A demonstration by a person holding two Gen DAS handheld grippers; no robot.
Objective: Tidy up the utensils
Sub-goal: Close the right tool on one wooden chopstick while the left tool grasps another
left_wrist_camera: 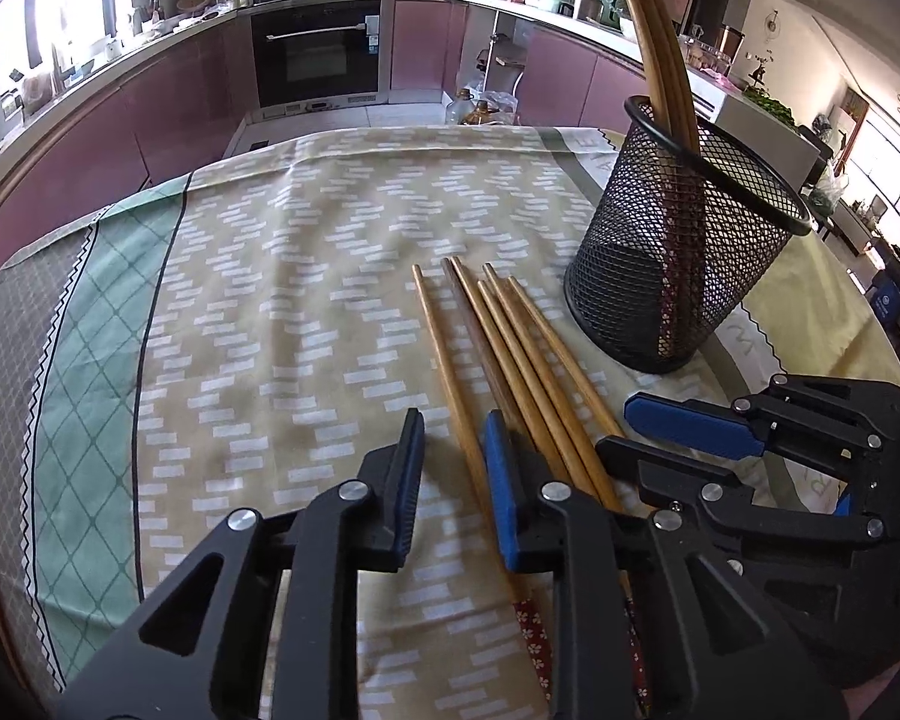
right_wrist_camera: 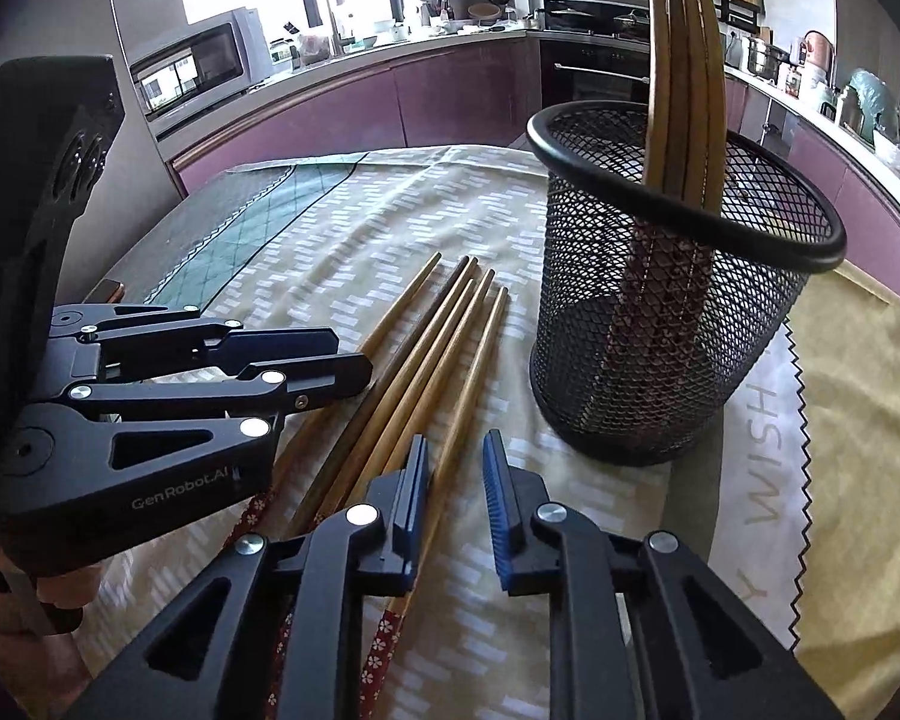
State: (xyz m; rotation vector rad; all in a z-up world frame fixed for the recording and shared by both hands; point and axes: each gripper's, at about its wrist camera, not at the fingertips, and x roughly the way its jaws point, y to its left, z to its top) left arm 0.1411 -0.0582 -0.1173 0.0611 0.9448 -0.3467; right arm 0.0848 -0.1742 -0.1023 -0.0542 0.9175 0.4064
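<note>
As we look along both claws, we set down what lies before them.

Loose chopsticks (left_wrist_camera: 510,360): a fan of wooden sticks flat on the patterned tablecloth (left_wrist_camera: 270,300), tips pointing away from us, flowered red ends towards us.

Left gripper (left_wrist_camera: 456,480): jaws apart with a narrow gap. The leftmost chopstick (left_wrist_camera: 444,360) runs through that gap, and we see no pad pressing on it. The rest of the fan lies to the right of the right-hand finger.

Right gripper (right_wrist_camera: 457,492): jaws likewise apart. The rightmost chopstick (right_wrist_camera: 480,360) passes between them, close against the left-hand pad. We see bare cloth between it and the other pad.

The two claws: side by side, close together, both tilted down at the near ends of the sticks.

Mesh holder (right_wrist_camera: 660,330): black, upright on the cloth, just beyond and to the right of the fan, apart from both claws.

Stowed chopsticks (right_wrist_camera: 684,90): several lean inside the holder, patterned ends down.
</note>
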